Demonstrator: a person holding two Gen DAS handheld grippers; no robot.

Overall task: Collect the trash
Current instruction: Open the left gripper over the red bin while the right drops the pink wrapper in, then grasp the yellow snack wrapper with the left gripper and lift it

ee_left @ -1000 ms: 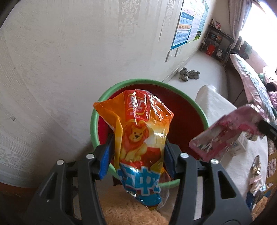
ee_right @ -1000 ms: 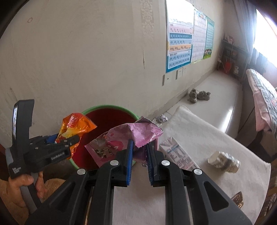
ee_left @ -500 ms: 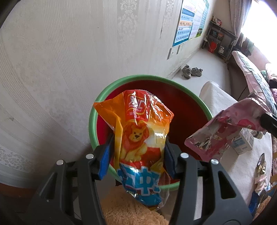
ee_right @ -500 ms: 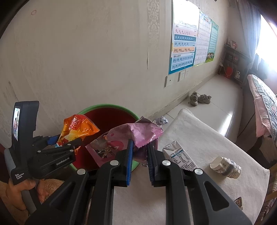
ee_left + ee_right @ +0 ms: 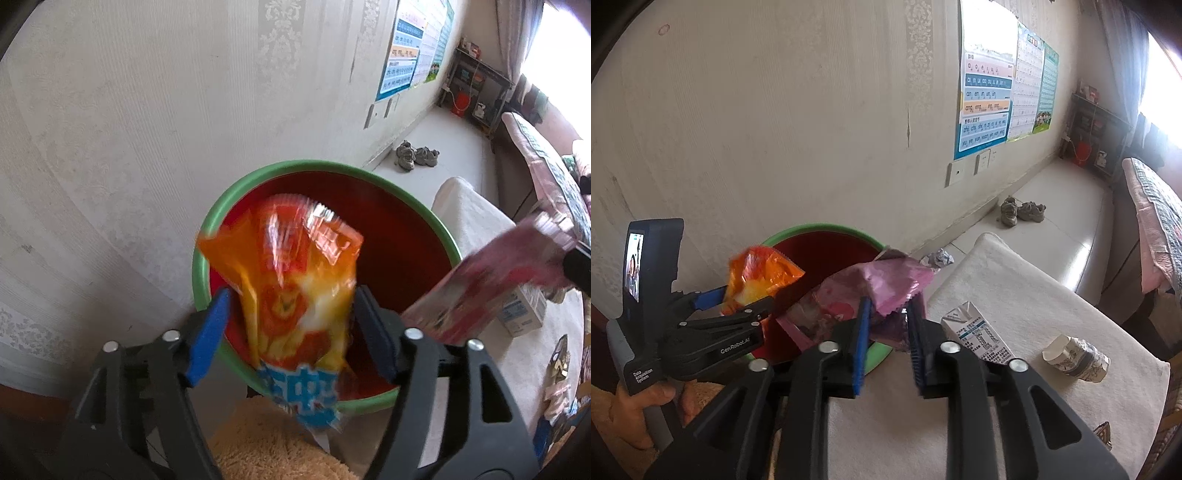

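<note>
Left wrist view
Left tool point(image 5: 291, 325): jaws have just been opening; both blue pads now stand clear of the wrapper between them, so it is released.
Orange snack wrapper point(image 5: 291, 280): blurred, upright between the open jaws, directly over the bin's mouth; blue lower end hangs over the near rim.
Bin point(image 5: 236, 206): round, green rim, dark red inside, against the pale patterned wall.
Pink wrapper point(image 5: 491, 284): blurred, slanting in from the right over the bin's right rim; the dark edge of the other tool is at its upper end.
Milk carton point(image 5: 524, 314): on the white-covered surface point(image 5: 476, 221), just behind the pink wrapper.
Shoes point(image 5: 415, 157): a pair on the floor by the wall, well beyond the bin.

Right wrist view
Right tool point(image 5: 888, 332): jaws have just been opening; a gap shows at both pads, the pink wrapper point(image 5: 864, 291) loose between them, released.
Pink wrapper's place: over the bin's point(image 5: 816, 230) near right rim, its far end reaching above the red inside.
Left tool point(image 5: 738, 306): held in a hand point(image 5: 642, 402) at lower left, the orange snack wrapper point(image 5: 761, 277) between its fingers above the bin.
Milk carton point(image 5: 979, 336): standing on the surface point(image 5: 1034, 291), just right of the right tool.
Crushed paper cup point(image 5: 1076, 354): lying on its side farther right on the surface.
Crumpled wrapper point(image 5: 940, 256): on the floor between bin and surface.
</note>
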